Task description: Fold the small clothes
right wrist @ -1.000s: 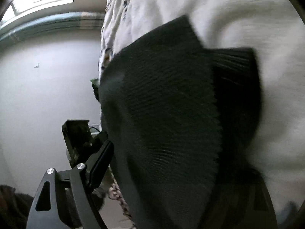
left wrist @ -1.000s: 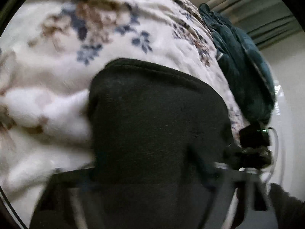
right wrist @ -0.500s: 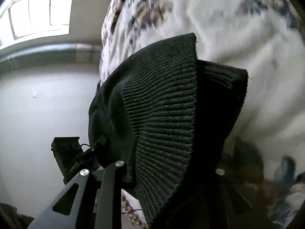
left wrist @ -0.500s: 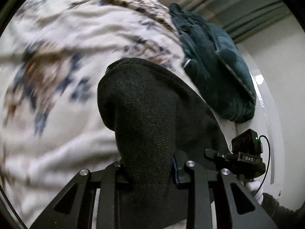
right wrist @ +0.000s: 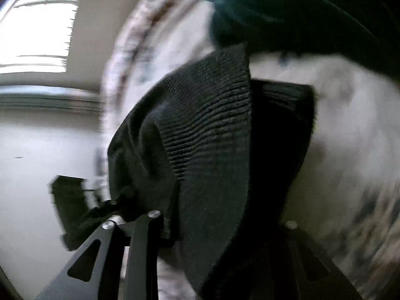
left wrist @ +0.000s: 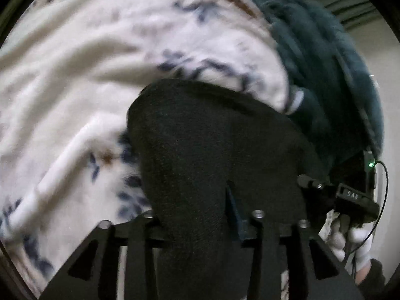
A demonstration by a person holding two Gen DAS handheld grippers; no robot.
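Observation:
A small black knitted garment [left wrist: 205, 155] with a ribbed band [right wrist: 212, 130] hangs between both grippers above a floral bedspread. My left gripper [left wrist: 200, 215] is shut on one side of it; the cloth drapes over the fingers. My right gripper [right wrist: 215, 215] is shut on the other side, near the ribbed edge. The right gripper also shows in the left wrist view [left wrist: 350, 195], held by a white-gloved hand. The fingertips are hidden by cloth.
A white bedspread with blue and brown flowers [left wrist: 87, 87] lies under the garment. A dark teal fleece garment [left wrist: 325, 62] lies at the far right of the bed, also in the right wrist view [right wrist: 287, 12]. A pale wall and window [right wrist: 37, 37] are at left.
Both grippers have carried the black garment across the bed toward the teal fleece, which now looks much closer. Both stay shut on the garment.

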